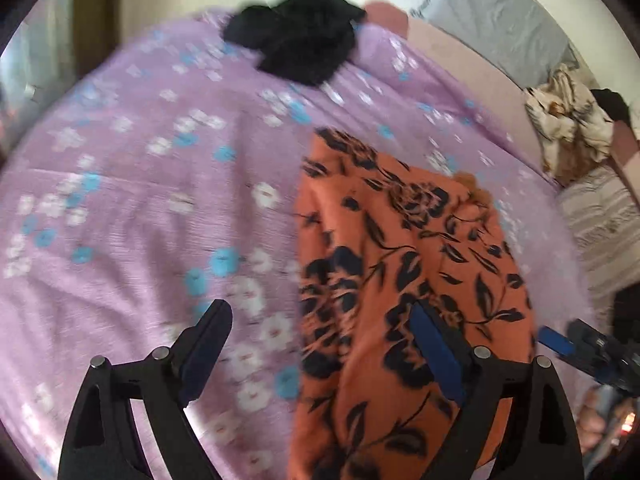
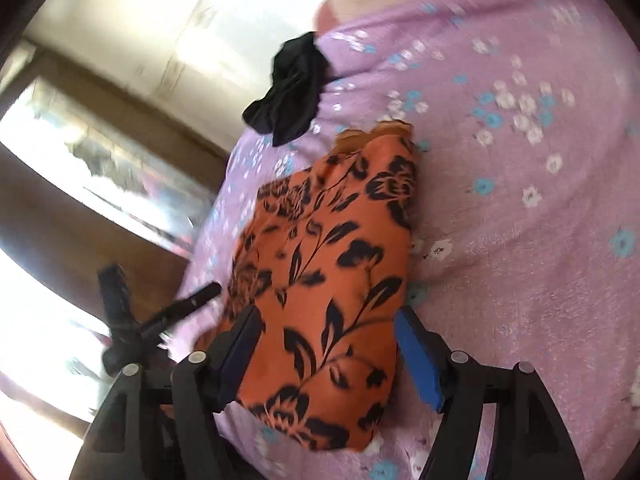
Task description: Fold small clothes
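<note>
An orange garment with a black flower print (image 1: pixel 400 264) lies folded into a long strip on the purple flowered bedspread (image 1: pixel 140 168). My left gripper (image 1: pixel 320 320) hovers open over its near end, one finger above the cloth and the other above the bedspread. In the right wrist view my right gripper (image 2: pixel 328 320) is open, its jaws standing either side of the orange garment (image 2: pixel 332 264) without pressing it. A crumpled black garment (image 1: pixel 296 36) (image 2: pixel 292 92) sits at the bed's far edge.
A cream patterned cloth (image 1: pixel 568 128) and a striped white cloth (image 1: pixel 600 220) lie to the right of the bedspread, with grey bedding (image 1: pixel 500 12) behind. The bed's edge, a wooden frame and bright windows (image 2: pixel 100 168) are on the left in the right wrist view.
</note>
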A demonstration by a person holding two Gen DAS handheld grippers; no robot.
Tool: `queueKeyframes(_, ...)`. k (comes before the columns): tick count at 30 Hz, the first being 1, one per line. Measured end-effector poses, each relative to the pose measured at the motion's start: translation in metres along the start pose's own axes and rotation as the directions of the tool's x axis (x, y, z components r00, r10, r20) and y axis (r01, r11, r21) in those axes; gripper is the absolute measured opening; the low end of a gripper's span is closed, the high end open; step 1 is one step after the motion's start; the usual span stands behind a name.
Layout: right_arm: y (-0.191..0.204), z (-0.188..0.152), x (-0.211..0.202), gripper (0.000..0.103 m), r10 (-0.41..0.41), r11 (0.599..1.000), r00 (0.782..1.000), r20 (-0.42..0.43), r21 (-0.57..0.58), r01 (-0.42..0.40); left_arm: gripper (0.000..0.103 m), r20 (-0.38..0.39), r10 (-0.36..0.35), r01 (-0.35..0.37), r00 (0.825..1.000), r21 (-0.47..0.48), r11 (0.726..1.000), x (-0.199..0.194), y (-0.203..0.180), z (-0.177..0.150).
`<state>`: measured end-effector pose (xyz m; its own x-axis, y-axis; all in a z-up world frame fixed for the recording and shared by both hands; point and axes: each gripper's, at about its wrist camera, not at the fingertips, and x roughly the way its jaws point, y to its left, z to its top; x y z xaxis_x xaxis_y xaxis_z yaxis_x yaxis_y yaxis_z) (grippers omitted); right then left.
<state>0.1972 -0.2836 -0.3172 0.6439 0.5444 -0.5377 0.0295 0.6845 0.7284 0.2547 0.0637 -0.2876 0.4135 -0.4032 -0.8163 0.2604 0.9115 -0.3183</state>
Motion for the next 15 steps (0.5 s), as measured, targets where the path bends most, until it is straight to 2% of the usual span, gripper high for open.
queueKeyframes(3,-0.022,0.01,0.011,0.073,0.03,0.993,0.999,-0.023,0.117,-0.027,0.091,-0.069,-0.068,0.064,0.995,-0.055,0.996,0.017,0.004,0.006)
queueKeyframes(6,-0.039,0.012,0.021,0.073,0.049,0.978,0.997,-0.054,0.206,-0.037,0.091,-0.143,-0.194,0.174,0.971,-0.138,0.975,0.031,0.013,0.009)
queueKeyframes(13,-0.04,0.008,0.047,0.072,0.072,0.975,0.99,-0.117,0.216,-0.046,0.091,-0.17,-0.302,0.267,0.938,-0.198,0.943,0.033,0.023,0.007)
queueKeyframes(15,-0.035,0.009,0.054,0.072,0.073,0.98,0.99,-0.119,0.192,-0.049,0.095,-0.173,-0.32,0.286,0.931,-0.195,0.938,0.033,0.023,0.007)
